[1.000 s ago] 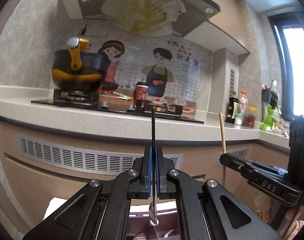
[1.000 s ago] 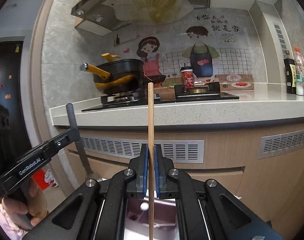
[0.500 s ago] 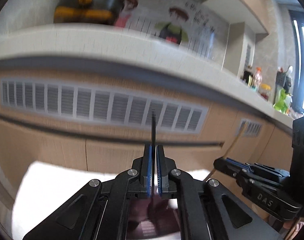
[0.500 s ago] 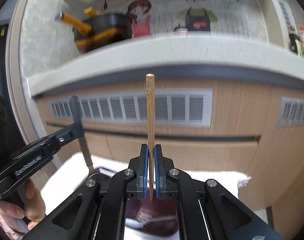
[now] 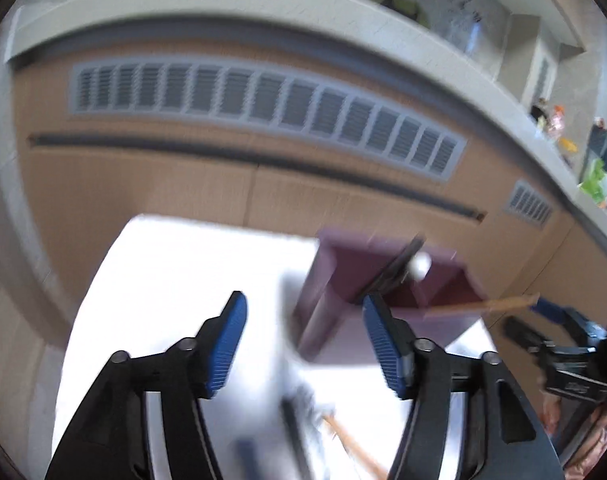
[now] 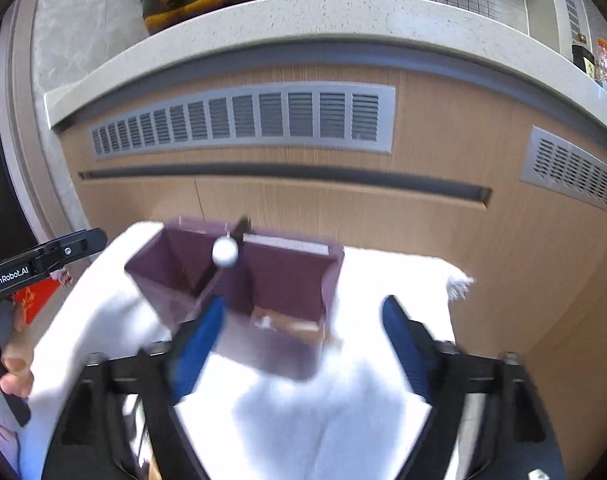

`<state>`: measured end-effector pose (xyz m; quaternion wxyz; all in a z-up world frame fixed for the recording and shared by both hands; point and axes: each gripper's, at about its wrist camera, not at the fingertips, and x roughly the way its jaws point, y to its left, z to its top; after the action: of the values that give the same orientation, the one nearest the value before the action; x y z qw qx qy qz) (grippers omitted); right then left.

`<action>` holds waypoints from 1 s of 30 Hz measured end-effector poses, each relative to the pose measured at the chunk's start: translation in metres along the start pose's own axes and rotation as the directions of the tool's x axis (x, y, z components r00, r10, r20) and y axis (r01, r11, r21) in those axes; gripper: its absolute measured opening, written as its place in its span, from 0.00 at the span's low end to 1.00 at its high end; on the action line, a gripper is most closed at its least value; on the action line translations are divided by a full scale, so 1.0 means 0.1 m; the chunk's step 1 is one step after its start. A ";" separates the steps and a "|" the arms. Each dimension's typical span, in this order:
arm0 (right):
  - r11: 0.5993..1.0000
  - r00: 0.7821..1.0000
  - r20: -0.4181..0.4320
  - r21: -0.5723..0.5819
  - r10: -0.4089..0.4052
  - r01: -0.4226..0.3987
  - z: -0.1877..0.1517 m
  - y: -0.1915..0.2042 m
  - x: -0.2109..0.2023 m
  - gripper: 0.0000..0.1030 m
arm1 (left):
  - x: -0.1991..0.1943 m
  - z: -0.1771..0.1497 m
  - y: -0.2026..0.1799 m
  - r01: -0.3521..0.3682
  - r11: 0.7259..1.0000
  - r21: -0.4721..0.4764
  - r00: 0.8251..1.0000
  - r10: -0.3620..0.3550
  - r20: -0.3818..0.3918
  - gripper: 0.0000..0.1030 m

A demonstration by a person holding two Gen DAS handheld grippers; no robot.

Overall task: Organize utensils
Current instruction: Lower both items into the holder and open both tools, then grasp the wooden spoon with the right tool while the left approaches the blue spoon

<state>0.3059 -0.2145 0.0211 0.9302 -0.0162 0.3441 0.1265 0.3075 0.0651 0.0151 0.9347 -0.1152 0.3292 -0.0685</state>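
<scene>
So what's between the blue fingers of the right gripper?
Nothing gripped: the right gripper has just opened; the right wrist view shows the purple box behind the gap.

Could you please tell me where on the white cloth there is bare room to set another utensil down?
The white cloth is bare in front of the purple organizer box and to its right, up to the frayed edge. In the left wrist view, cloth left of the box is also free. The box's compartments already hold utensils, and blurred utensils crowd the near strip.

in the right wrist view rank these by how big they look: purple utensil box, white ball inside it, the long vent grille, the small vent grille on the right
1. long vent grille
2. purple utensil box, though it sits nearer the camera, so this is looks only
3. small vent grille
4. white ball
</scene>
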 end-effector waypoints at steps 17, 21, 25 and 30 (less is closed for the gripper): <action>0.982 0.974 -0.215 -0.188 -0.075 0.034 -1.01 0.48 -0.16 0.99 | -0.36 -0.99 0.29 -0.211 0.977 -0.021 0.968 0.206 -0.146 0.75; 0.974 0.968 -0.248 -0.213 0.029 -0.084 -1.01 0.77 -0.09 0.78 | -0.45 -1.04 0.39 -0.222 0.975 -0.025 0.965 0.216 -0.146 0.75; 0.959 0.929 -0.339 -0.181 0.149 -0.219 -0.95 1.09 0.13 0.32 | -0.50 -1.04 0.47 -0.178 0.983 -0.051 0.974 0.168 -0.150 0.75; 0.965 0.918 -0.368 -0.150 0.150 -0.217 -0.94 1.23 0.36 0.20 | -0.58 -1.03 0.53 -0.157 0.986 -0.059 0.979 0.147 -0.142 0.75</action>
<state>0.2425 -0.0987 -0.0667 0.8314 -0.0938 0.4922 0.2403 0.2001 0.1101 -0.0420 0.9077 -0.1173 0.4028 0.0069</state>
